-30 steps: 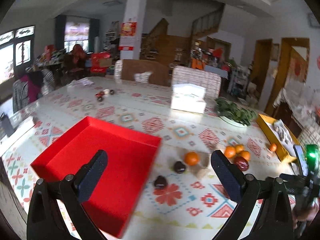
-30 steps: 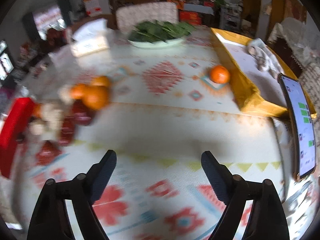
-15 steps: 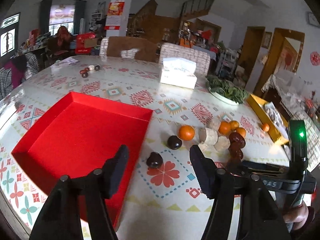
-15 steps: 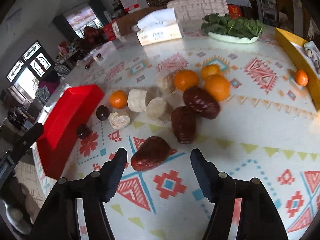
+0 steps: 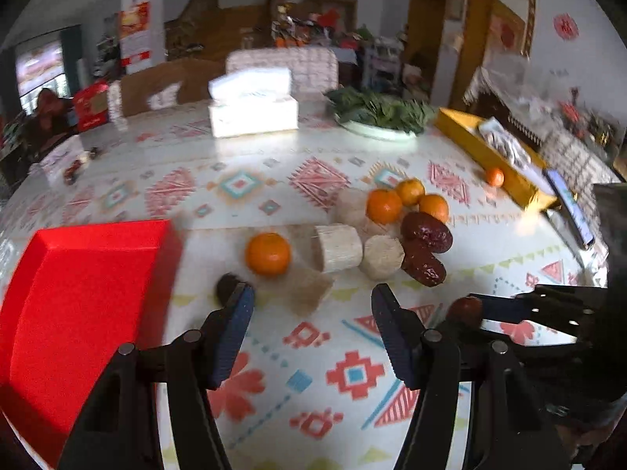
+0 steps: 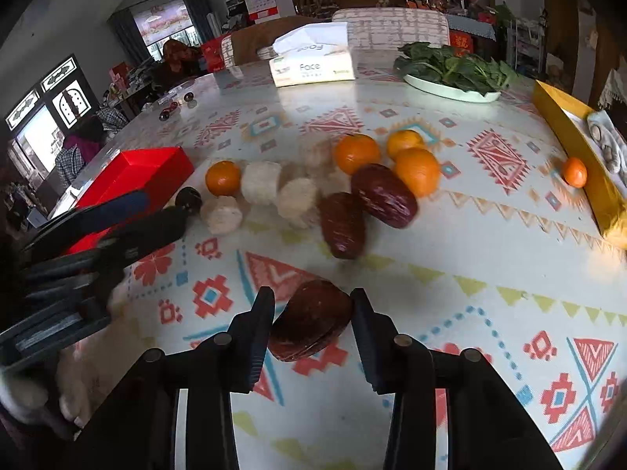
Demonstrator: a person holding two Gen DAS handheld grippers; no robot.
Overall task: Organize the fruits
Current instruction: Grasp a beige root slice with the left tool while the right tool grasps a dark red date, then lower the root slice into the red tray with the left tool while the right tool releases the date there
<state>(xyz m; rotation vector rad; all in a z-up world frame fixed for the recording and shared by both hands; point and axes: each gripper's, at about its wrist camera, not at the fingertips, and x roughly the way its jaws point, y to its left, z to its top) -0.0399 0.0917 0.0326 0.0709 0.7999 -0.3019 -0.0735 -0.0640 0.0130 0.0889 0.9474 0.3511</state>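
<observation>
Right claw (image 6: pixel 311 323) closed around dark red fruit (image 6: pixel 309 325) (left claw (image 5: pixel 311 313) narrowed, empty).

- The tablecloth (image 6: pixel 490 243) is cream-white, patterned with red, teal and yellow diamonds, triangles and red flowers.
- The tray (image 5: pixel 78 293), left of the fruit pile, is bright red.
- 5 mandarins are orange: 3 clustered (image 6: pixel 417 170) at the pile's far side, 1 (image 5: pixel 268 253) on its left, 1 (image 6: pixel 575 172) beside the yellow box (image 5: pixel 486 152).
- 3 dates are dark maroon; 1 date (image 6: pixel 311 325) lies between black, blue-padded fingers (image 6: pixel 254 333).
- Pale beige cylinders (image 5: pixel 339 248) sit in the pile.
- The plate (image 6: pixel 450 92) is white, heaped with dark green leaves.
- The tissue box (image 6: pixel 313 66) is white.
</observation>
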